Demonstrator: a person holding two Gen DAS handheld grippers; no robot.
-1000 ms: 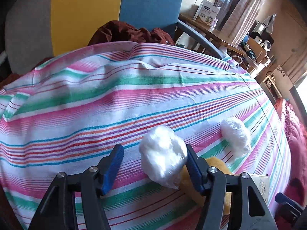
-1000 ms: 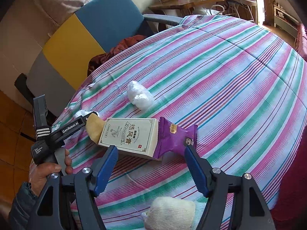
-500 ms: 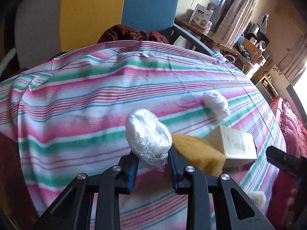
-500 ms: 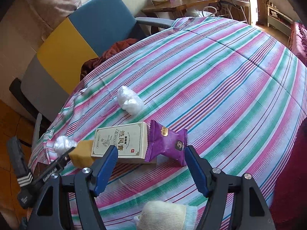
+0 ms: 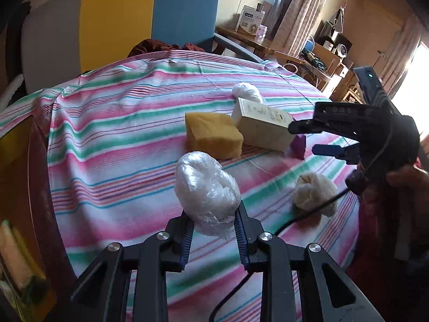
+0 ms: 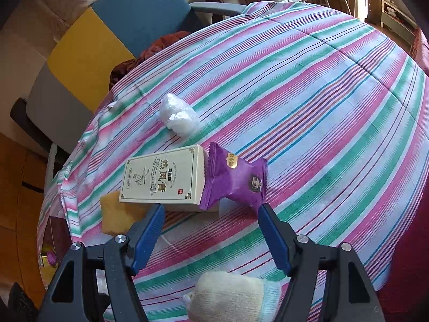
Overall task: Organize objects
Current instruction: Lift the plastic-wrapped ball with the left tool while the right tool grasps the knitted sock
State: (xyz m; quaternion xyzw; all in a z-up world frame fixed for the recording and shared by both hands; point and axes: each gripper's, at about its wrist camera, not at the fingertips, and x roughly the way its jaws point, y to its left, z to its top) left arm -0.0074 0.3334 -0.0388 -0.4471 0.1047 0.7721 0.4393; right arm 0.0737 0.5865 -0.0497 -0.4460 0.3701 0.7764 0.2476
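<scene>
plastic-wrapped bundle (image 5: 207, 191) | pinched by left gripper (image 5: 213, 230), raised above tablecloth (image 5: 112, 139) | right gripper (image 6: 210, 230) spread wide, empty, hovering

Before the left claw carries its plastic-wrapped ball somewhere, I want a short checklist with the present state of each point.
1. Left claw shut on the wrapped ball: ok, fingers press both sides.
2. Ball lifted off the striped cloth: cannot tell from this angle.
3. Right claw free for its own pick: ok, open and empty.
4. Right claw aimed at something: ok, the cream box and purple packet lie just ahead of it.
5. Cable clear of the left claw: not ok, it runs across the cloth near the rolled sock.
6. Drop place for the ball: cannot tell, no container is clearly shown.
</scene>
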